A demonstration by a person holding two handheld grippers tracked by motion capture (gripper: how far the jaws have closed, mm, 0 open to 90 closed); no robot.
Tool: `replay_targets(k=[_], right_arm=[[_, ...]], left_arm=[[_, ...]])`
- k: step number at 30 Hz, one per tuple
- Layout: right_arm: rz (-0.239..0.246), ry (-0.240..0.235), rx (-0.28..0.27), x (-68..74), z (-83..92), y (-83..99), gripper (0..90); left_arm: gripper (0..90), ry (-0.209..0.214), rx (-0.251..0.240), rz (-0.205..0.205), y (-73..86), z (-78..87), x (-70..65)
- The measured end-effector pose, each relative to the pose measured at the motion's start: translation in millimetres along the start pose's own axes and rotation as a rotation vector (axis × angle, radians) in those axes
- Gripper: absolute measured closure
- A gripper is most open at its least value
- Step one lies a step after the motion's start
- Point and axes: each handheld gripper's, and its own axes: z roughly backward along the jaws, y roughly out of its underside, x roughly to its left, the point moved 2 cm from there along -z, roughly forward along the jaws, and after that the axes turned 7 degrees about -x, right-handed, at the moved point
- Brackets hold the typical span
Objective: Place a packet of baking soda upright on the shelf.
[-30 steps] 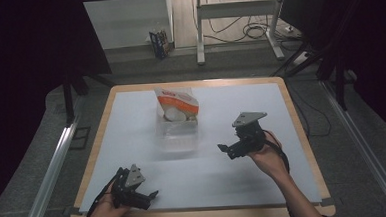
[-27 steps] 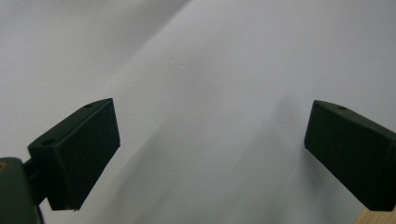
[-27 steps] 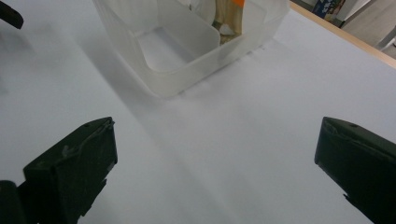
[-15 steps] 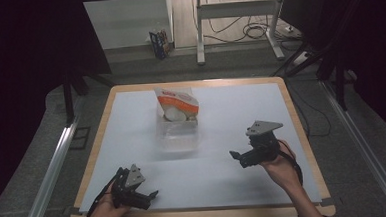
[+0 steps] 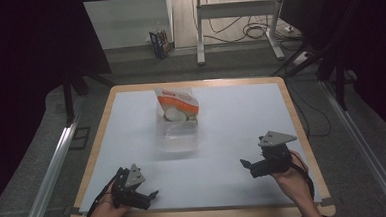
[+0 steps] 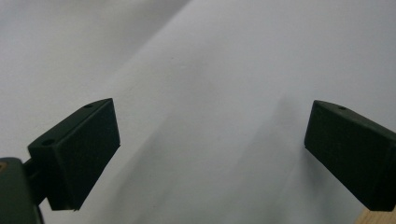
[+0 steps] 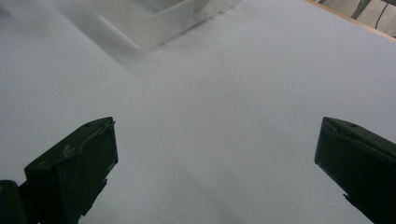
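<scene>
Clear plastic container (image 5: 180, 137) at frame centre on white worktop (image 5: 231, 116), orange-and-white bag (image 5: 177, 104) touching its far edge, leaning over it. Left hand-held gripper (image 5: 144, 197) lower left, jaws wide apart, nothing between. Right hand-held gripper (image 5: 247, 165) lower right, jaws also spread, empty; container corner (image 7: 154, 21) at top of right gripper view. Probably light, thin-walled, slippery, likely to flex: pinch one side wall at rim. Bag soft, crinkly: grab by top fold, gently.
</scene>
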Motion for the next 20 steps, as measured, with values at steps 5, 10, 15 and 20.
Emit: replay_targets(k=[5, 10, 15, 20], right_arm=[[-0.012, 0.027, -0.001, -1.9, 7.9, 10.9, 0.0], [-0.027, 0.043, 0.014, -4.0, 11.3, 22.3, 0.0], [-0.03, 0.06, 0.045, -5.3, 12.0, 33.6, 0.0], [-0.03, 0.062, 0.057, -5.5, 10.2, 36.8, 0.0]], left_arm=[[3.4, 0.001, 0.001, -0.001, -0.1, -0.1, -0.2], [3.4, 0.0, 0.0, -0.001, 0.1, 0.1, -0.2], [3.4, -0.001, 0.0, -0.002, 0.1, 0.3, -0.4], [3.4, -0.001, -0.001, -0.005, -0.3, 0.0, -0.5]])
